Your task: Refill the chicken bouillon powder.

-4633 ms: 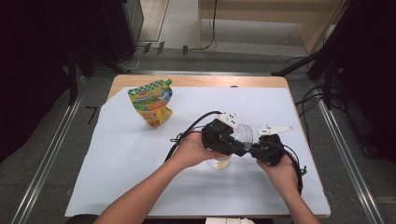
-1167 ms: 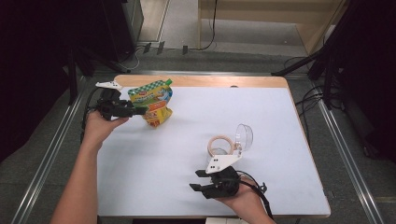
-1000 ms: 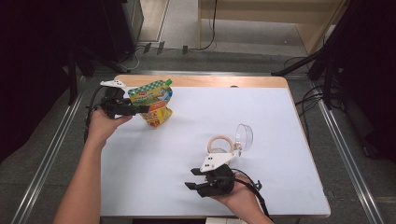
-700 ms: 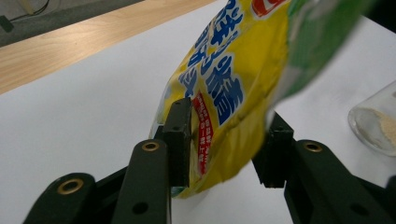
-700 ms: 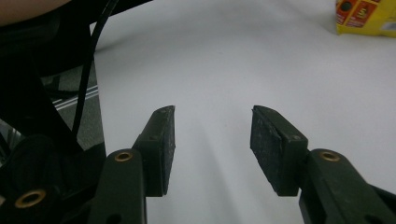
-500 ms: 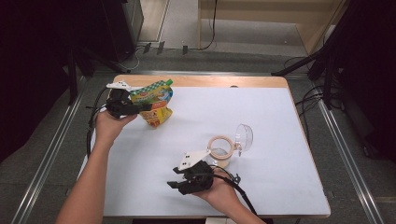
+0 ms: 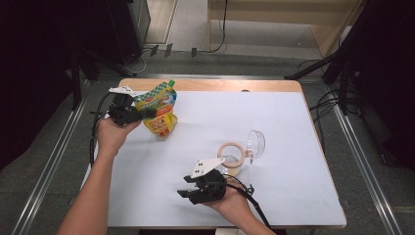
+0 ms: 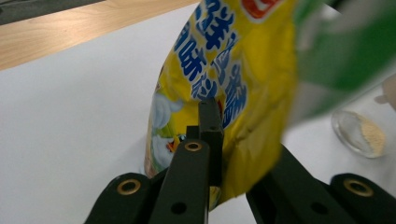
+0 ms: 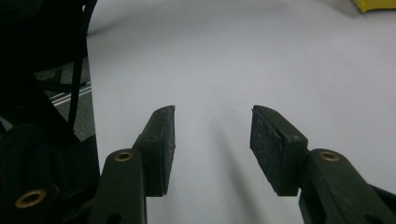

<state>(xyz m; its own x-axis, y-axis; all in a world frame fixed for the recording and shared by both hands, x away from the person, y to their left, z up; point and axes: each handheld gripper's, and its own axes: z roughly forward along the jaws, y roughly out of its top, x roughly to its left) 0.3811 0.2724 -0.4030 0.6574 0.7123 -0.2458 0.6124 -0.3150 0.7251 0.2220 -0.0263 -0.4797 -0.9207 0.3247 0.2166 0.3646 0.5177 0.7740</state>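
Pouch: a yellow and green spouted refill pouch (image 7: 159,110) stands at the far left of the white table cover (image 7: 293,127), near the wooden table edge (image 7: 210,84).
Handling: soft, crinkly film that probably gives under pressure; it looks light to middling in weight, and the glossy surface may slip. It bends rather than breaks, so squeezing too hard is the likelier fault.
Where to hold: the flat side seam or the stiffer band under the green spout seems safest; the bulging belly would likely sag and tip.
Pouch and jaws: in the left gripper view the pouch (image 8: 219,93) sits between the two black jaws, its lower side edge caught there.
Left gripper: the left gripper (image 7: 139,113) has just been closing its jaws and now pinches the pouch's left edge.
Right gripper: the right gripper (image 7: 188,188) hovers low over the near table cover, jaws spread with nothing between them, well apart from the pouch.
Jar: a glass jar (image 7: 231,159) with its clear hinged lid (image 7: 255,142) swung back stands just beyond the right gripper.
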